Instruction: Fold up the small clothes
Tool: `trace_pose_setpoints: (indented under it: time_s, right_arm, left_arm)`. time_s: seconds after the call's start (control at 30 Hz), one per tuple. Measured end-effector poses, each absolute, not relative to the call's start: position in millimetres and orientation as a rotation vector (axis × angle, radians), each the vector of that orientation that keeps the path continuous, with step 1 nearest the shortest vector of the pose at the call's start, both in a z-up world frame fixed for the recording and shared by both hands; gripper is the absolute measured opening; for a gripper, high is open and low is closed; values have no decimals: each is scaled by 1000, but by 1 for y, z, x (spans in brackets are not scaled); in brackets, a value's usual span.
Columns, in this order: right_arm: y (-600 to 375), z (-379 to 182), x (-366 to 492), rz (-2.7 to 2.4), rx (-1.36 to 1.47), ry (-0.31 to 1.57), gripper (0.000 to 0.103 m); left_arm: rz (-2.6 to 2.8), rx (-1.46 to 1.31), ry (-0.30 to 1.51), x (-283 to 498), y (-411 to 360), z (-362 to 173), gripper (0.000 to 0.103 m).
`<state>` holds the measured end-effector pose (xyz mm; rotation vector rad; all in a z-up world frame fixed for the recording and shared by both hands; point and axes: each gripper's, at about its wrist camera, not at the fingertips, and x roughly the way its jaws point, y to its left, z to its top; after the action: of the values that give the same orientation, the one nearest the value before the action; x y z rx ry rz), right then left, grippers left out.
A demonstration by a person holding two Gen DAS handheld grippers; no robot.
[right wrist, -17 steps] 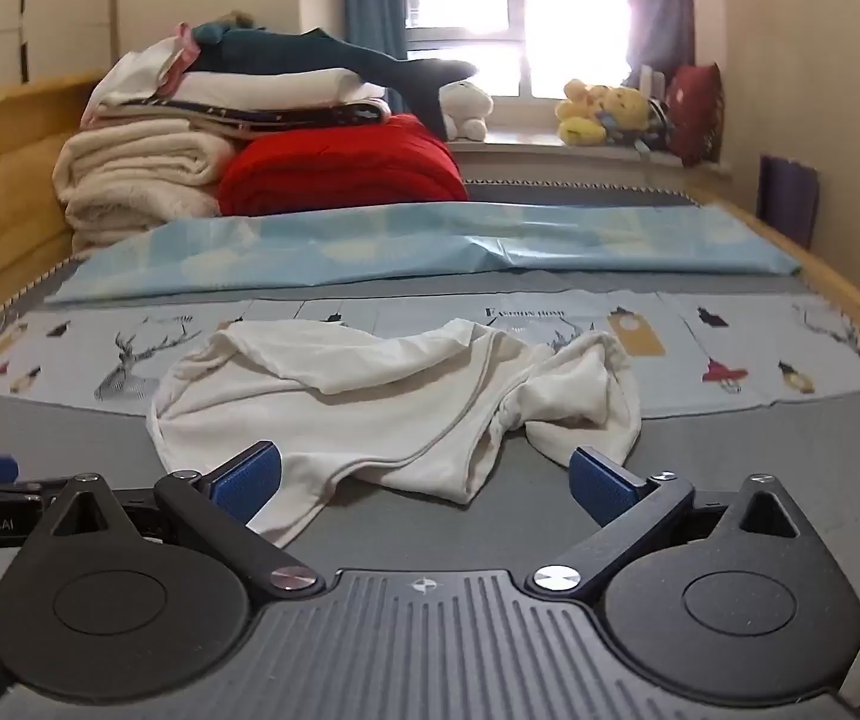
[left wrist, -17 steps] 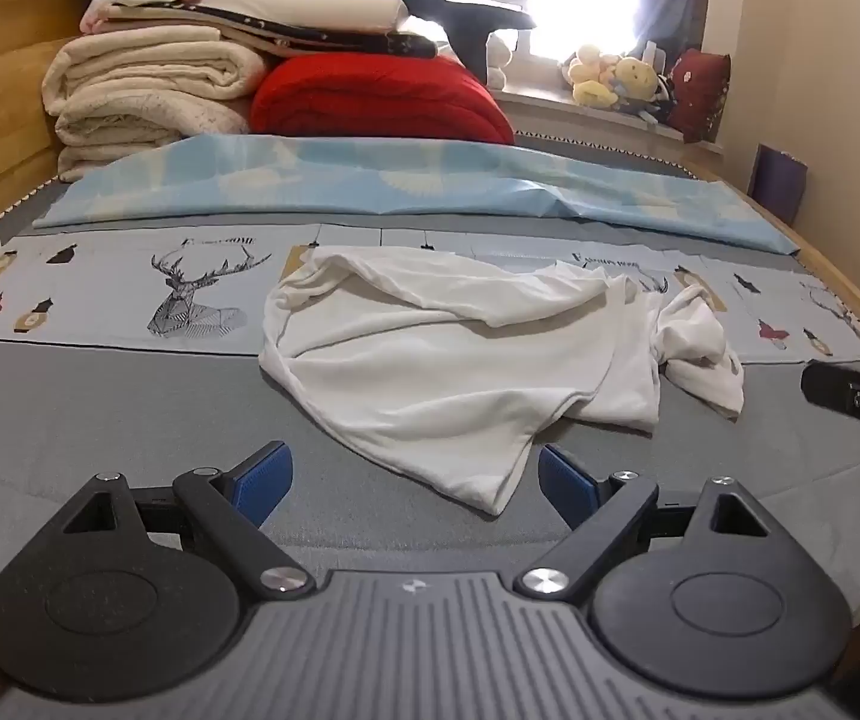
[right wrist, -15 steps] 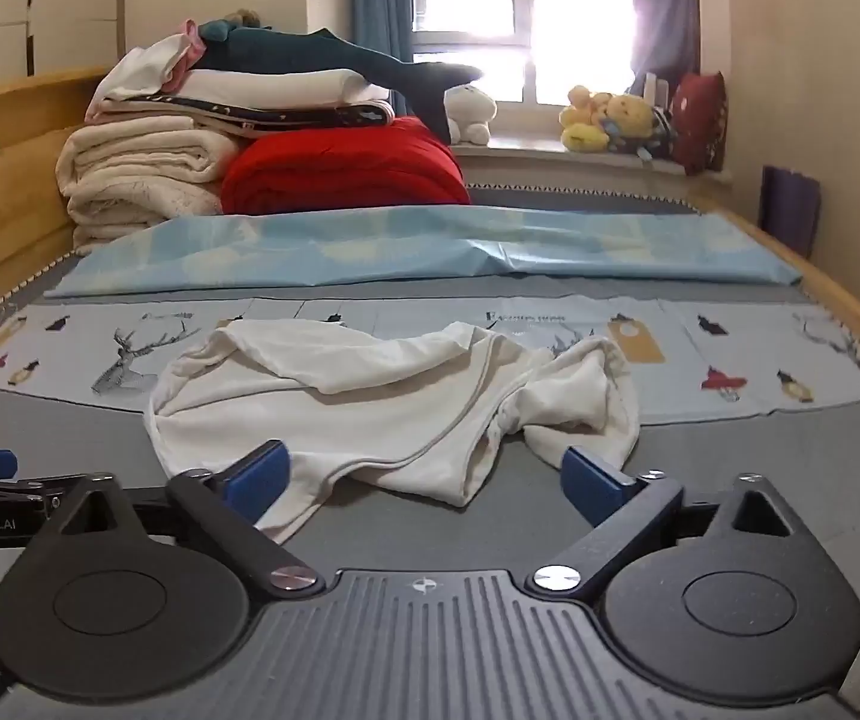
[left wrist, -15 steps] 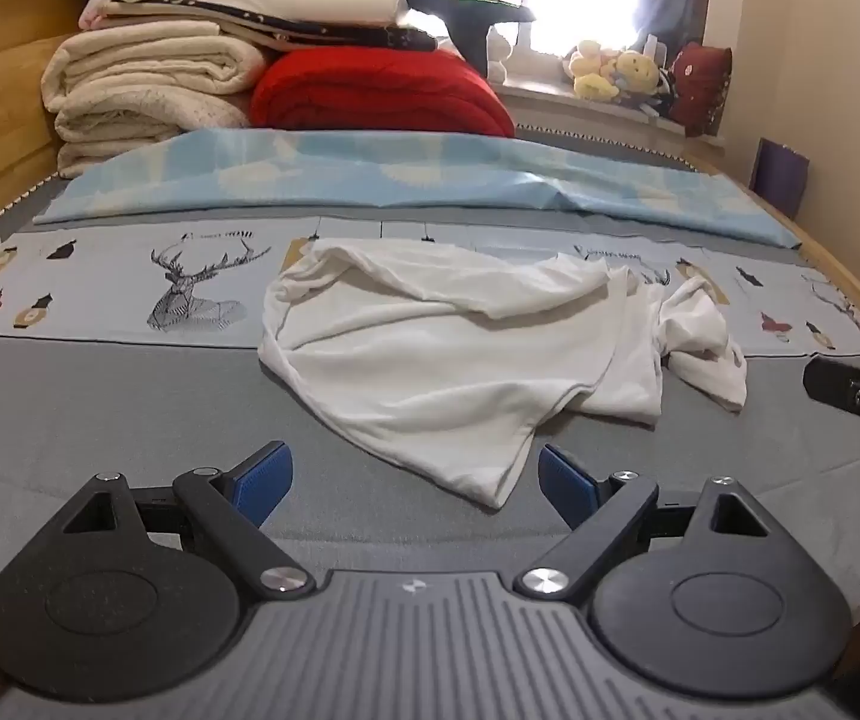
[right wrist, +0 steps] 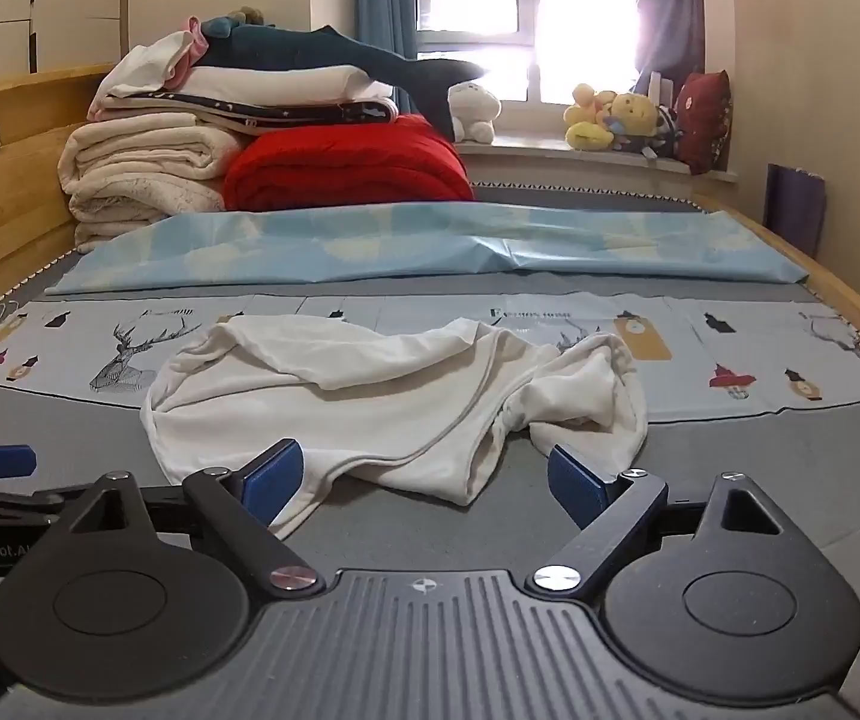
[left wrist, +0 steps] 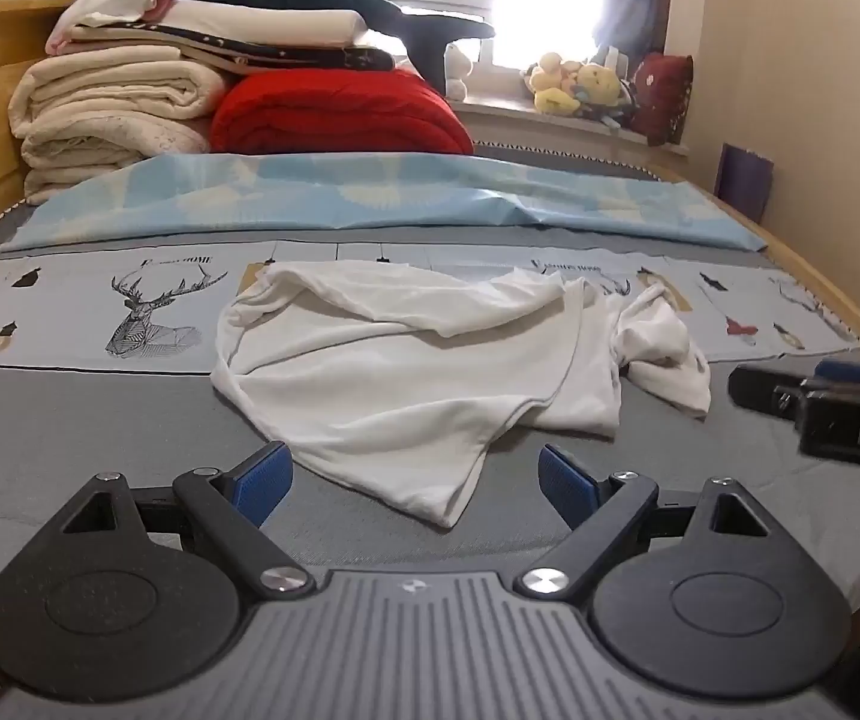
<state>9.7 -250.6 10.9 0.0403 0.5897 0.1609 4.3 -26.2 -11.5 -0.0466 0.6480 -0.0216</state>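
Bedroom, one bed (left wrist: 70, 420) with grey cover and printed strip; window at far end. Far-left corner: stacked cream blankets (left wrist: 112, 114), then red quilt (left wrist: 340, 114). Near edge, centre: white garment (left wrist: 406, 384), crumpled, unfolded, one corner trailing toward the near edge. Left claw (left wrist: 415, 477): jaws spread wide, empty, just short of that corner. Right claw (right wrist: 424, 480): likewise spread wide and empty, over the garment's near hem. Step judged: approach before first grasp; no fold made. Next move calls for pinching two hem points and spreading the cloth flat.
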Motion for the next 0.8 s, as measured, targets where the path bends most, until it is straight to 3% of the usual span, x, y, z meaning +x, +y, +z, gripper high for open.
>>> trace_pose_setpoints:
  time_s: [0.8]
  right_arm:
    - [-217,-7,29,227,-3,659,91]
  left_arm:
    - [14,-124,681,18,-21,-13,92]
